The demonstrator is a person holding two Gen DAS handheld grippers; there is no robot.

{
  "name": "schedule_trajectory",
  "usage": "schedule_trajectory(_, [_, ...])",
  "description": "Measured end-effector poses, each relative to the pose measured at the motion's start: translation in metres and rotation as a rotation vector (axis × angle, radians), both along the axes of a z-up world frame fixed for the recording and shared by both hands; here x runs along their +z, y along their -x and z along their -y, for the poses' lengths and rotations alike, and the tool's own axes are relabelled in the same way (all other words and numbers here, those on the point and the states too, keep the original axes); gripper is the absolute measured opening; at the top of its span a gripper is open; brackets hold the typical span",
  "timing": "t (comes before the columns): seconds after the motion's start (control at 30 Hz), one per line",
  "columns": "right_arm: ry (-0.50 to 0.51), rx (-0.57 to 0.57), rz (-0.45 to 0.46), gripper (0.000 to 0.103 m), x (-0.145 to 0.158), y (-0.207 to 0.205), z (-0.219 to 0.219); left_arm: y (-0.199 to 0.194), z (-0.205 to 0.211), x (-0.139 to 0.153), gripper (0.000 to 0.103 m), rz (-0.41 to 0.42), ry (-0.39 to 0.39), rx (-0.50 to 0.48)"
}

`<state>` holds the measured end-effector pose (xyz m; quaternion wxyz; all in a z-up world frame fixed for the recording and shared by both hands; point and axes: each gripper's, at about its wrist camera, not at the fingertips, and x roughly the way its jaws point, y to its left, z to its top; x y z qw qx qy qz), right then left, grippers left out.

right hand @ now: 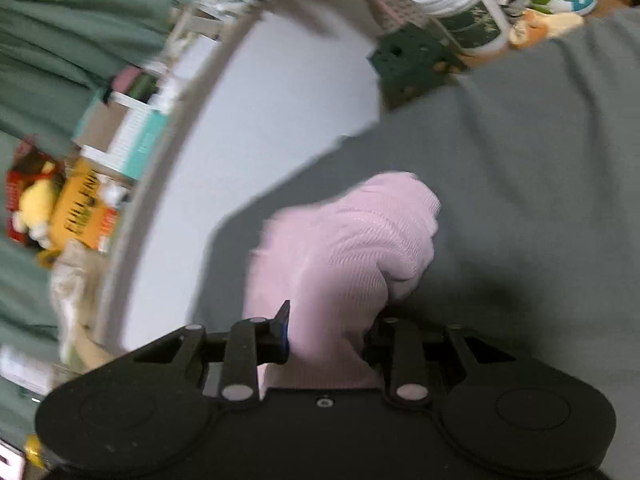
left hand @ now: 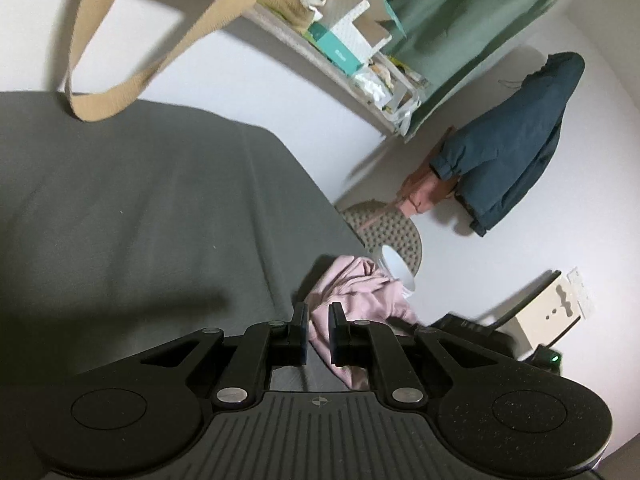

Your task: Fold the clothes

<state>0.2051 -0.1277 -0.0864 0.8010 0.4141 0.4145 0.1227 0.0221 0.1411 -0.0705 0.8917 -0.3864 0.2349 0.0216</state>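
A pink ribbed garment (right hand: 344, 248) is bunched up over the grey bed cover (right hand: 520, 160). In the right wrist view it fills the space between my right gripper's (right hand: 326, 332) fingers and drapes over the right finger; the jaws stand fairly wide, closed on the thick bunch. In the left wrist view the pink garment (left hand: 360, 292) sits at the edge of the grey bed cover (left hand: 140, 208). My left gripper (left hand: 319, 320) has its fingers close together, with a fold of pink cloth pinched between them.
A shelf (left hand: 320, 60) with boxes and papers runs along the white wall, and a tan bag strap (left hand: 120, 60) hangs from it. A white-lidded jar (right hand: 456, 4) and a knobbly cushion (left hand: 384, 232) sit beyond the bed corner. A dark blue jacket (left hand: 520, 144) hangs on the wall.
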Motion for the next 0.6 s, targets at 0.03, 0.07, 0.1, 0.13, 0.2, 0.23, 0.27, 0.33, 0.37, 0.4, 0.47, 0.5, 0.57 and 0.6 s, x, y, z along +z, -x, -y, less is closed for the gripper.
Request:
schedule_trajectory(0.03, [0.015, 0.005, -0.007, 0.036, -0.002, 0.0, 0.003, -0.001, 0.002, 0.0, 0.008, -0.001, 0.001, -0.007])
schedule_trajectory(0.07, [0.028, 0.013, -0.009, 0.042, 0.0, 0.0, 0.004, -0.003, 0.003, 0.0, 0.008, -0.002, 0.0, -0.015])
schedule_trajectory(0.1, [0.042, 0.02, -0.011, 0.047, 0.001, 0.0, 0.005, -0.004, 0.005, 0.0, 0.008, -0.002, -0.005, -0.024])
schedule_trajectory(0.13, [0.072, 0.038, -0.009, 0.049, 0.005, -0.001, 0.005, -0.005, 0.007, 0.0, 0.008, -0.003, -0.011, -0.035])
schedule_trajectory(0.2, [0.155, 0.082, 0.009, 0.063, 0.018, -0.002, 0.001, -0.007, 0.01, -0.001, 0.008, -0.008, -0.013, -0.05])
schedule_trajectory(0.23, [0.2, 0.098, 0.025, 0.066, 0.025, -0.001, -0.001, -0.007, 0.011, -0.001, 0.008, -0.011, -0.011, -0.056])
schedule_trajectory(0.27, [0.245, 0.104, 0.047, 0.071, 0.034, 0.001, -0.003, -0.008, 0.011, -0.001, 0.008, -0.014, -0.008, -0.057])
schedule_trajectory(0.33, [0.338, 0.089, 0.103, 0.076, 0.051, 0.007, -0.008, -0.008, 0.011, -0.001, 0.008, -0.016, -0.004, -0.052])
schedule_trajectory(0.37, [0.397, 0.057, 0.144, 0.077, 0.061, 0.012, -0.009, -0.008, 0.011, -0.001, 0.008, -0.016, -0.002, -0.049])
schedule_trajectory(0.4, [0.435, 0.04, 0.189, 0.077, 0.068, 0.015, -0.012, -0.008, 0.011, 0.0, 0.008, -0.014, -0.002, -0.046])
schedule_trajectory(0.47, [0.481, 0.035, 0.276, 0.073, 0.079, 0.016, -0.018, -0.008, 0.013, 0.0, 0.008, -0.011, -0.008, -0.053])
schedule_trajectory(0.5, [0.477, 0.076, 0.297, 0.056, 0.081, 0.014, -0.022, -0.008, 0.015, 0.0, 0.008, -0.012, -0.014, -0.06])
schedule_trajectory(0.57, [0.464, 0.197, 0.279, 0.047, 0.08, 0.003, -0.039, -0.01, 0.017, -0.001, 0.008, -0.016, -0.023, -0.071])
schedule_trajectory(0.6, [0.479, 0.226, 0.26, 0.047, 0.079, -0.003, -0.05, -0.011, 0.017, -0.002, 0.008, -0.019, -0.024, -0.075])
